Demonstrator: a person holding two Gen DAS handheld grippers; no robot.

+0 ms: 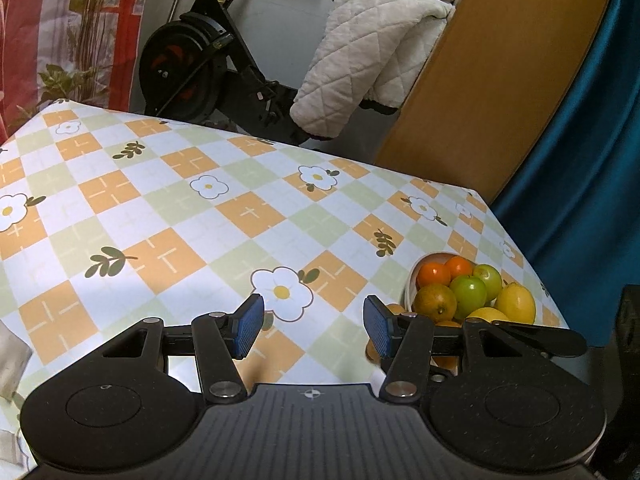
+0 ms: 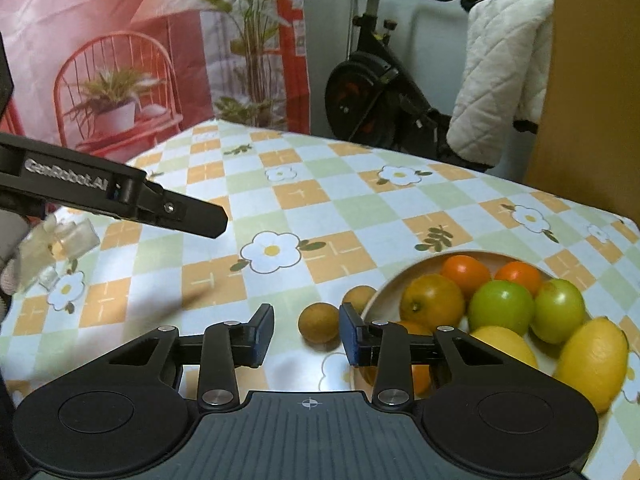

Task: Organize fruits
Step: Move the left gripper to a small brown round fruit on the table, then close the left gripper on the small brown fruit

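Left wrist view: a checked orange, green and white flowered tablecloth [image 1: 168, 216] reaches a far edge before a black exercise bike [image 1: 208, 64]. The left gripper [image 1: 314, 326] hangs with jaws apart, empty. Right wrist view: the right gripper [image 2: 306, 334], jaws apart, frames a small brown round fruit [image 2: 319, 322] beside the white fruit bowl [image 2: 384, 286].

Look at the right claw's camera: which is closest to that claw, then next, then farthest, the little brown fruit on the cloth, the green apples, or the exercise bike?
1. Little brown fruit: on the cloth, just ahead of the right claw.
2. Green apples: in the bowl, off to the right.
3. Exercise bike: far back, beyond the table's edge.
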